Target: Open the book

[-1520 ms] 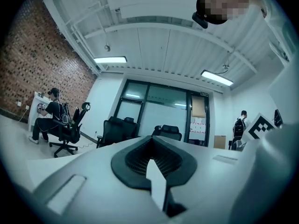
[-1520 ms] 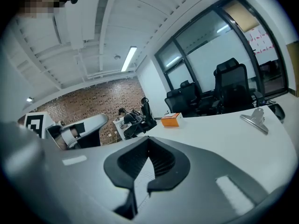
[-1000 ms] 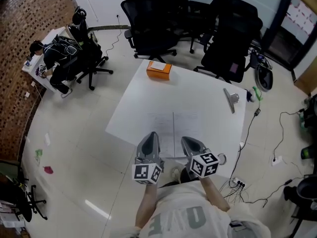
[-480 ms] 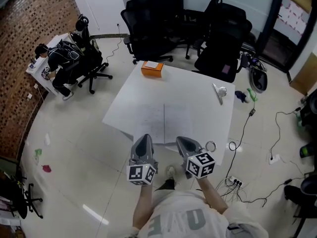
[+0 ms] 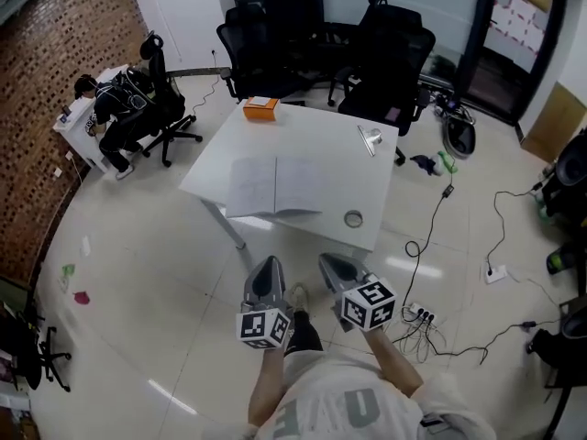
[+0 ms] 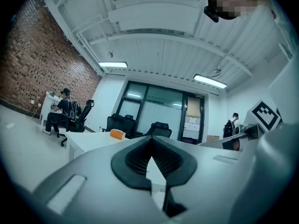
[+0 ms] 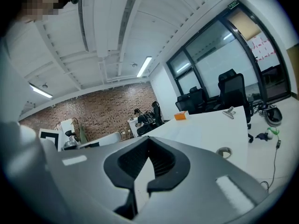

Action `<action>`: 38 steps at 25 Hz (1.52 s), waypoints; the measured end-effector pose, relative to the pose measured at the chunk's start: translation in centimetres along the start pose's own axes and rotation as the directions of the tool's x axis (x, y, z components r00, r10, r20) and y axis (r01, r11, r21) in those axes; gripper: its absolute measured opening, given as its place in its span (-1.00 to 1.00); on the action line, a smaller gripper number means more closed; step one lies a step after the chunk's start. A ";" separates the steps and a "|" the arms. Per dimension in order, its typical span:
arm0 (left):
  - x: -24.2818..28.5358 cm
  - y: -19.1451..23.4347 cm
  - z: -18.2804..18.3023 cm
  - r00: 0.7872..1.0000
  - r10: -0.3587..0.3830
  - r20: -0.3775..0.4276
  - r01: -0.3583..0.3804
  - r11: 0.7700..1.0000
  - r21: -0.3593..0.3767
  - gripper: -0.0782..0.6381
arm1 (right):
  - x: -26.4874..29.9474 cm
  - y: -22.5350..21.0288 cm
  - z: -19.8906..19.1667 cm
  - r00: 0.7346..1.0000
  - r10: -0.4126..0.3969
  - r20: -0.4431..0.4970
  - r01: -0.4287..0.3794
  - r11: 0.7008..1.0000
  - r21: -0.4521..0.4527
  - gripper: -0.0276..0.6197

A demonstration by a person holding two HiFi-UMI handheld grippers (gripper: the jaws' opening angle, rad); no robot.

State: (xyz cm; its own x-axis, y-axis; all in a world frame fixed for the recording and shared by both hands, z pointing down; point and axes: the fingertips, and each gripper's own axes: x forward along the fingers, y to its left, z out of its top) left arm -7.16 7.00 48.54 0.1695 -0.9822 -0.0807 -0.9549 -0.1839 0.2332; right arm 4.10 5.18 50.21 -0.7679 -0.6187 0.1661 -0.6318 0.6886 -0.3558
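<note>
The person stands back from the white surface (image 5: 321, 154), well clear of its near edge, and holds a pair of tongs in each hand over the pale floor (image 5: 165, 273). The left tongs (image 5: 269, 266) are shut tight — the two tips meet and nothing is between them. The right tongs (image 5: 330, 264) are the same, closed up and holding nothing. They sit side by side and point toward the surface. Neither one touches anything.

The book (image 5: 275, 186) lies on the surface, close to the near edge and a bit to the left. It is flat and open, with two pale pages side by side and a fold down the middle. To its right, by the near edge, sits a tape roll (image 5: 353, 218), apart from the book. An orange box (image 5: 260, 108) sits at the far left corner of the surface. A metal clip (image 5: 370, 138) lies toward the far right, well apart from the box.

Black chairs (image 5: 385, 49) stand past the far side of the surface. Away at the far left, by a brick wall (image 5: 55, 26), a seated person (image 5: 115, 108) is at a small desk. On the floor to the right — loose cables (image 5: 459, 337) and a power strip (image 5: 422, 316), near the standing person's right side.
</note>
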 end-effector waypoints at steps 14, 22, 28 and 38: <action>-8.3 -6.2 1.7 0.999 -0.043 0.012 0.042 0.996 0.072 -0.73 | -8.5 4.6 -0.7 0.998 -0.043 0.049 0.045 0.998 -0.054 -0.91; -11.7 -6.0 1.5 1.000 -0.022 0.003 0.021 0.997 0.074 -0.74 | -10.6 6.4 -1.8 0.993 -0.089 0.077 0.094 0.994 -0.063 -0.91; -12.2 -6.3 1.4 1.000 -0.029 -0.011 0.029 0.997 0.075 -0.73 | -11.3 6.2 -2.3 0.990 -0.119 0.072 0.122 0.992 -0.035 -0.91; -13.2 -6.9 1.1 0.999 -0.039 -0.007 0.039 0.997 0.069 -0.73 | -12.3 7.0 -3.1 0.992 -0.108 0.066 0.111 0.993 -0.042 -0.91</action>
State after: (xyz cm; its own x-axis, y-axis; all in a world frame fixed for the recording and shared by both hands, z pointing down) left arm -3.10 21.32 46.89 0.2081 -0.9746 -0.0830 -0.9621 -0.2192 0.1621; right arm 8.82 18.82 48.56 -0.6867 -0.7128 0.1427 -0.7168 0.6311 -0.2964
